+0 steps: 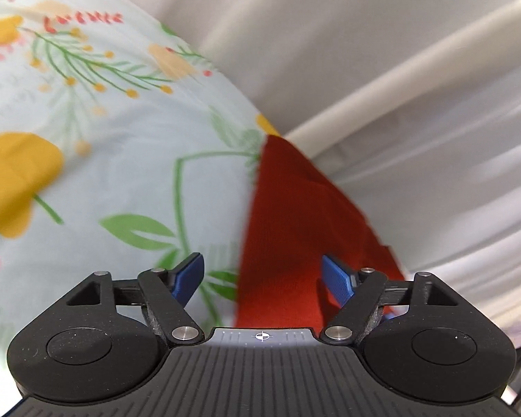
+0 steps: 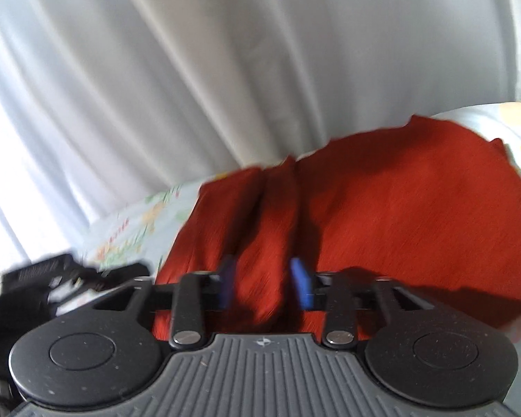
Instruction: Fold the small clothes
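Observation:
A red knit garment (image 1: 295,226) lies on the floral sheet (image 1: 104,139), its edge running to a point at the sheet's far side. My left gripper (image 1: 264,278) hovers over the garment's left edge, blue pads (image 1: 189,278) spread wide and touching nothing. In the right wrist view the red garment (image 2: 399,215) fills the middle, with folded ridges on its left side. My right gripper (image 2: 264,279) stands open over it. One red ridge runs up between its blue pads (image 2: 304,286), with a gap on each side.
White curtain folds (image 1: 382,52) hang behind the bed's far edge, seen too in the right wrist view as a curtain (image 2: 225,69). A blurred black device (image 2: 52,278) sits at the left, beside the garment. The floral sheet (image 2: 132,232) shows past the garment's left end.

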Available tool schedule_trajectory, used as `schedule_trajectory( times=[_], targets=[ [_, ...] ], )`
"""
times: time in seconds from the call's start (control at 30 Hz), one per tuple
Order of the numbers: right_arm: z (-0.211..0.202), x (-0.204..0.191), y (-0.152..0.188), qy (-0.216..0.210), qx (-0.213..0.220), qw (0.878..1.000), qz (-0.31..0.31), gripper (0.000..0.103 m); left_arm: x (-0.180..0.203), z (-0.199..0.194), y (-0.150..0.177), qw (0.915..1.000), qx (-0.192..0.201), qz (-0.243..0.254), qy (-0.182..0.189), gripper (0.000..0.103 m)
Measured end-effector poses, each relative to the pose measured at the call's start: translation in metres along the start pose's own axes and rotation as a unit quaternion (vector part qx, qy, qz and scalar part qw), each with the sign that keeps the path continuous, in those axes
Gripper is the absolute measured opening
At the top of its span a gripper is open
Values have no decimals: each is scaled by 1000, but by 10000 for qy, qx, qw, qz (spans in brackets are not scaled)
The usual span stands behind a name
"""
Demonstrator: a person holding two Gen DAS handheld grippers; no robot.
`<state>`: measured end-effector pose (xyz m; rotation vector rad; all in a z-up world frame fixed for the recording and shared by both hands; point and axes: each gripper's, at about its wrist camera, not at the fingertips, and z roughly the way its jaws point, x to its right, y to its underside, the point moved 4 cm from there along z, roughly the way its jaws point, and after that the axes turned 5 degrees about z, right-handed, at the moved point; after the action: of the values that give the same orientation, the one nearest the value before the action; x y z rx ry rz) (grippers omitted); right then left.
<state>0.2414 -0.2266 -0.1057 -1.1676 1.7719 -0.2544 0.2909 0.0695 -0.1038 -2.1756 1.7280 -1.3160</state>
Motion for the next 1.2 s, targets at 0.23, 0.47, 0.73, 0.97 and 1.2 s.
schedule_trajectory(
  times=[0.23,0.47,0.73,0.97,1.2],
  targets=[
    [67,9,-21,-777,-891,9856,1211,59,-7,15,8,9994,-308,-149,-51,80],
    [85,-48,-16,-310,-768,9956,-446,22,-2,19,11,9995,-318,15,-72,80],
    [50,-76,-21,728,270,9676,-2401,13,15,4,13,9988,-249,410,-2,81],
    [27,-24,-37,1669,538,9496,-2597,13,46,25,32,9943,-538,673,634,81],
    [6,31,-37,1404,362,9779,-1503,25,69,31,44,9861,-790,676,1298,84]
  ],
)
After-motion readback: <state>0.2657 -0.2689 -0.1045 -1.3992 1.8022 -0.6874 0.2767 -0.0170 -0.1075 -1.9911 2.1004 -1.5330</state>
